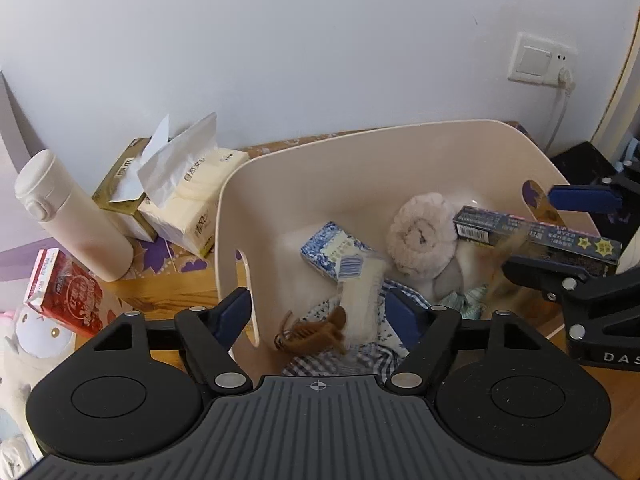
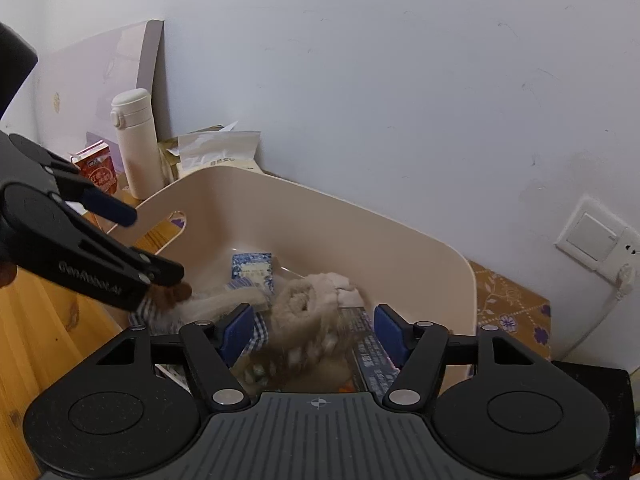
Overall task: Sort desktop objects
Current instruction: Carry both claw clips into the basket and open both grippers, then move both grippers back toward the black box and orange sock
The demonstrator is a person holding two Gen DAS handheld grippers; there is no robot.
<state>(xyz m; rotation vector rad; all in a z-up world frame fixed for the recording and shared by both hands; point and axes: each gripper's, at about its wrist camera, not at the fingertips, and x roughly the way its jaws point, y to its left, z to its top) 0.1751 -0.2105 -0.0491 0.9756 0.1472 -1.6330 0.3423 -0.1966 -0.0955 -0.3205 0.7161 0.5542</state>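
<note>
Far left edge of the wooden desk (image 1: pixel 168 300): red carton (image 1: pixel 66 294) and white flask (image 1: pixel 76 216) crowded together, tissue pack (image 1: pixel 188 204) just behind by the wall. Still unsorted, and easy to knock over with a careless swing out of the bin, flask especially, standing tall like that.

Next over, beige plastic bin (image 1: pixel 320 168), already stuffed: checked cloth (image 1: pixel 360 356) at the near wall, blue-and-white packet (image 1: pixel 332 248) mid-floor, fluffy rolled towel (image 1: pixel 420 236) toward the far right corner.

Left gripper (image 1: pixel 320 316) over the bin's near-left corner, jaws spread wide, pads not pressing on anything. Brown hair claw clip (image 1: pixel 316 332) and a pale wrapped packet (image 1: pixel 360 300) blurred between them, looks like mid-drop. Could bounce off the cloth pile and hop the near rim, or the clip snag a finger on the way out.

Right gripper (image 2: pixel 314 332) over the right side, also open, nothing clamped. Dark long box (image 1: pixel 536 236) blurred and tilted between the pads, looks like falling too, plus a brownish smear, can't tell what. Long box could land propped on the towel and stick up over the rim, then tip out.

Both grippers close together, so a bump on withdrawal is possible.
</note>
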